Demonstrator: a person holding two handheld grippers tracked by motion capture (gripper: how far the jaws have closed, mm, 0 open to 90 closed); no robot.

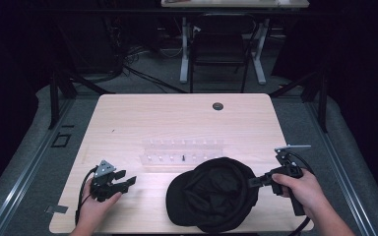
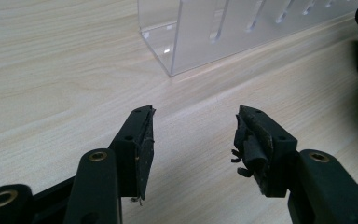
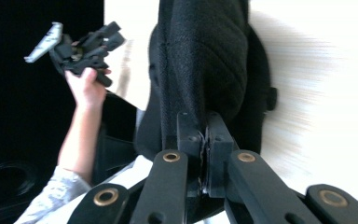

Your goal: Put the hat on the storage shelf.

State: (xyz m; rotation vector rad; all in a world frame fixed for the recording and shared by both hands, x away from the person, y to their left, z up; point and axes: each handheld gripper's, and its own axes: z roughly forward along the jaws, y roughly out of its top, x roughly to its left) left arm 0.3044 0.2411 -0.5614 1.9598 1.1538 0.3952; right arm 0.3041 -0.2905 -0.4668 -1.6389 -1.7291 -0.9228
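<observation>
A black cap [image 1: 215,192] hangs over the table's near middle, lifted at its right edge. My right gripper [image 1: 254,181] is shut on that edge; in the right gripper view the jaws pinch the cap's [image 3: 205,60] fabric between the right gripper's [image 3: 206,140] pads. My left gripper [image 1: 126,180] rests on the table at the near left, held by a hand, jaws open with nothing between them. In the left gripper view the left gripper [image 2: 193,135] stands open over bare wood, and it shows far off in the right gripper view, the left gripper [image 3: 109,35].
A clear acrylic rack [image 1: 183,151] with slots stands mid-table behind the cap; its corner [image 2: 170,46] is just ahead of my left jaws. The wooden table [image 1: 177,118] has a cable hole [image 1: 218,105]. A chair and desk legs stand beyond the far edge.
</observation>
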